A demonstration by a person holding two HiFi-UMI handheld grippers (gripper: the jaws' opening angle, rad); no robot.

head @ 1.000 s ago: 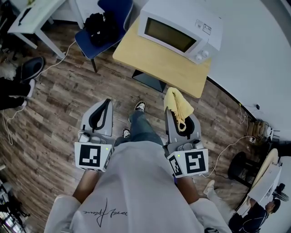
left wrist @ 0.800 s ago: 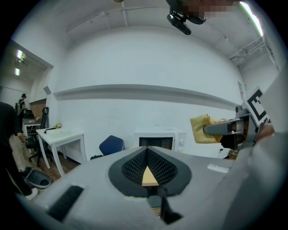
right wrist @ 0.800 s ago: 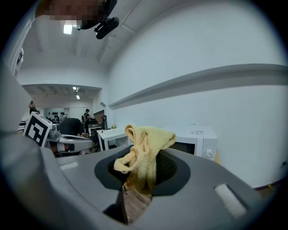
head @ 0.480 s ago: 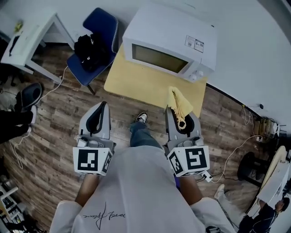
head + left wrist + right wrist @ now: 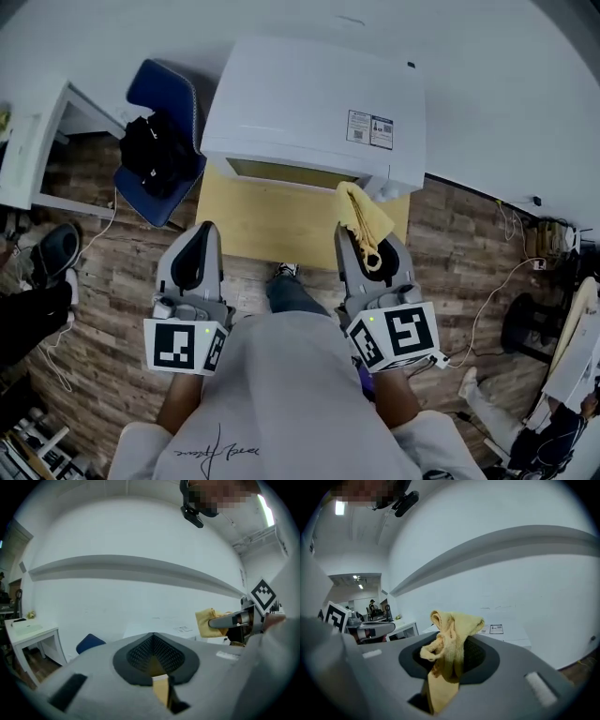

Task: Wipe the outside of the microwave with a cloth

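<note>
A white microwave (image 5: 309, 108) stands on a small wooden table (image 5: 272, 220) against the wall, and I look down on its top. My right gripper (image 5: 364, 236) is shut on a yellow cloth (image 5: 364, 214), whose bunched end sticks out just in front of the microwave's front right corner. In the right gripper view the cloth (image 5: 451, 639) fills the shut jaws, with the microwave's top (image 5: 506, 632) beyond. My left gripper (image 5: 199, 246) hangs over the table's left front edge, jaws shut and empty. In the left gripper view the shut left gripper (image 5: 154, 660) points at the wall, the cloth (image 5: 206, 622) at right.
A blue chair (image 5: 155, 141) with a black bag (image 5: 157, 150) on it stands left of the table. A white desk (image 5: 33, 150) is at far left. Cables (image 5: 497, 281) trail over the wooden floor at right. The white wall is right behind the microwave.
I have stepped closer to the table. The microwave now sits directly ahead and below, seen from above. Both grippers came forward over the table edge, the cloth still held.
</note>
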